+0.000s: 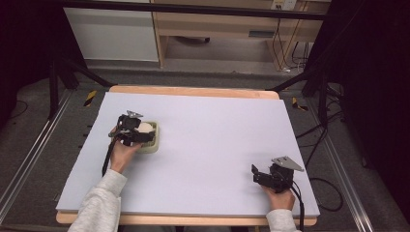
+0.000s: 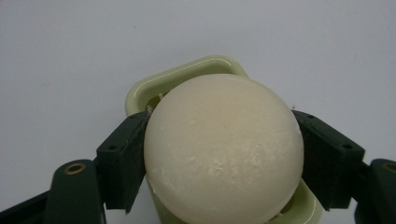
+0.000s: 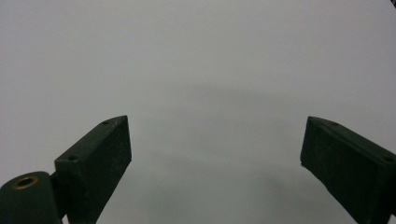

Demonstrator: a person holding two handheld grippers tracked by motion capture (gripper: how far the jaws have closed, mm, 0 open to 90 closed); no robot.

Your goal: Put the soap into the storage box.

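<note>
Table (image 1: 208,145): dish (image 1: 153,140) on its left half. Ball (image 2: 224,149) between my left gripper (image 1: 140,134) jaws, over the dish, touching both. My right gripper (image 1: 257,175) at near right edge, well apart from the dish.

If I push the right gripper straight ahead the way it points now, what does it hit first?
Probably nothing but the pale grey table cover: the open right gripper has bare surface ahead. Depth is unclear.

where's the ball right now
The ball sits between the left gripper jaws, over the pale green dish on the left side of the table in the high view.
</note>
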